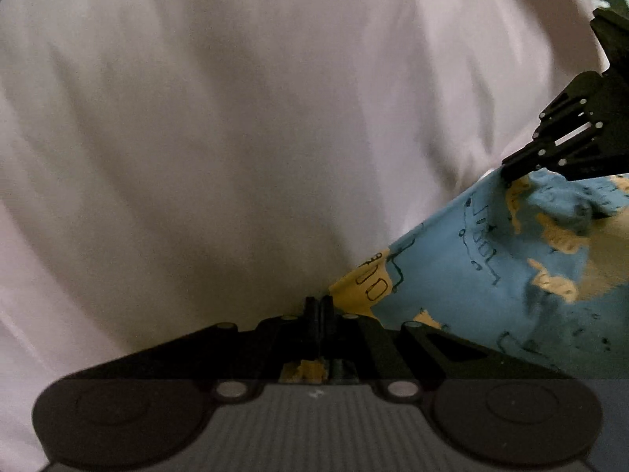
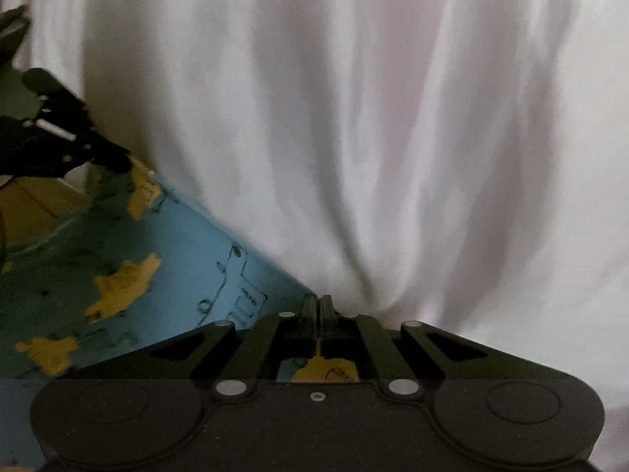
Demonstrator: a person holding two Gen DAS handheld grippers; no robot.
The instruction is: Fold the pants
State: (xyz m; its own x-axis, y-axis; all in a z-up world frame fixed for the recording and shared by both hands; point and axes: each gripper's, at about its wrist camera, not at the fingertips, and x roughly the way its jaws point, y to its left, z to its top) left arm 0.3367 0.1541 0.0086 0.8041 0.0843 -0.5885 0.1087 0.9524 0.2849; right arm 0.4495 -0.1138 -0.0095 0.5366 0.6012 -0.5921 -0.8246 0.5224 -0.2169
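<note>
A wrinkled white cloth sheet (image 1: pixel 196 118) fills most of both wrist views; what it covers cannot be told, and whether it lies flat or hangs is unclear. Against it stretches the blue cotton pants with yellow patches and dark line drawings (image 1: pixel 471 259), pulled into a taut edge that runs between the two tools and sags into folds below it. The left gripper (image 1: pixel 319 306) has its jaws closed on one end of that edge, a scrap of the yellow print showing behind the fingers. The right gripper (image 2: pixel 317 306) has its jaws likewise clamped on the other end, blue and yellow fabric visible under its linkage.

The step in hand looks like carrying the held edge over to make a fold. To do it well, both tools should probably travel together at the same height, keeping the edge tight enough to stay straight, so the hanging cloth lands without bunching. Unequal pull would likely skew the crease.
</note>
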